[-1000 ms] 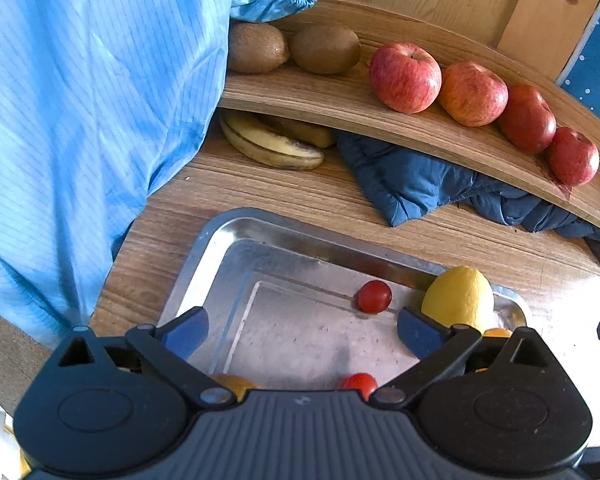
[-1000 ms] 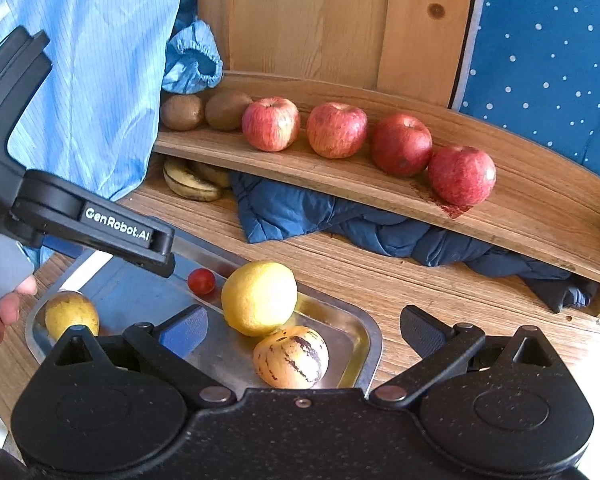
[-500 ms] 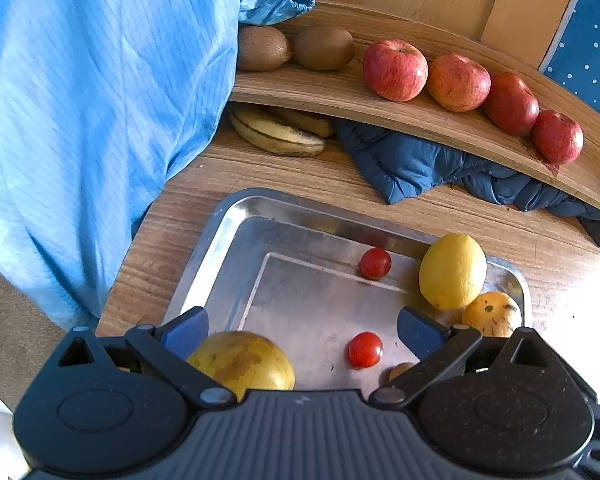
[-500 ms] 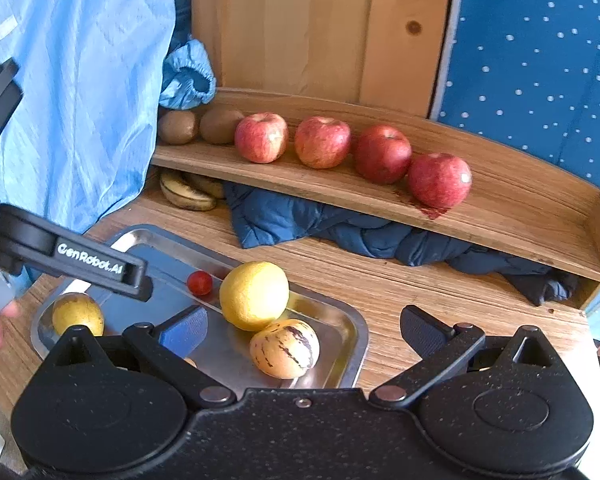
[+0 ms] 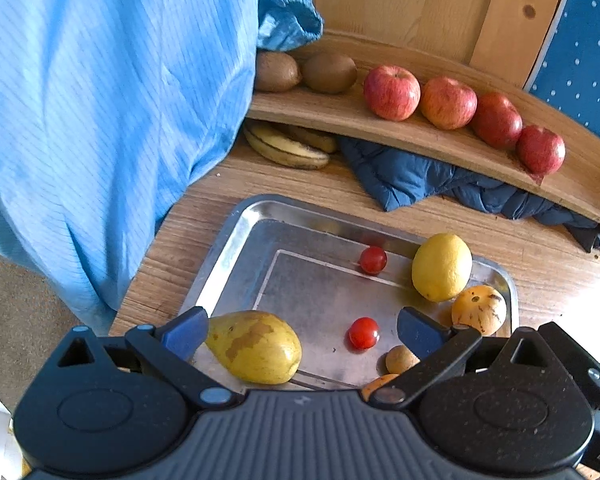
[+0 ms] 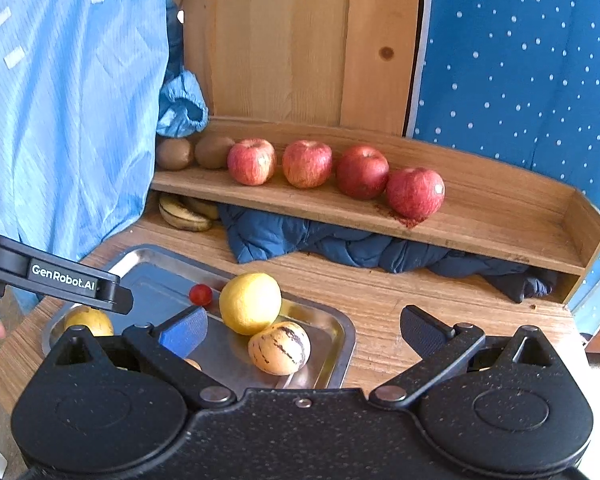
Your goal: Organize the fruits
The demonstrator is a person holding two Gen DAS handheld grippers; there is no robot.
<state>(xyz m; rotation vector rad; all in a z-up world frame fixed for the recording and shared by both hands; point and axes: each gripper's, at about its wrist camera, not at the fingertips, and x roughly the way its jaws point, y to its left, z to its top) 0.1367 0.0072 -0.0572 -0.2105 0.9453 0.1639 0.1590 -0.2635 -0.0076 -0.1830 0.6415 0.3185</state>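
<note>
Left claw (image 5: 300,330) hangs over the metal tray (image 5: 236,240), jaws wide apart, gripping nothing; pear (image 5: 256,346) sits just inside its left finger, cherry tomato (image 5: 363,333) between the fingers; right claw (image 6: 300,326) also spread, empty; lemon (image 6: 250,303) just ahead.

We see four red apples (image 6: 252,161), streaked with yellow, on the pale wooden shelf (image 6: 480,216), two brown kiwis (image 6: 174,153) at their nine o'clock. On the silver tray (image 5: 236,236) sit a yellow lemon (image 5: 441,267), a yellow pear (image 5: 256,346) blotched brown, two red cherry tomatoes (image 5: 363,333) and a cream melon (image 6: 279,347) striped purple. At two o'clock hangs blue cloth (image 6: 520,60) dotted white.
</note>
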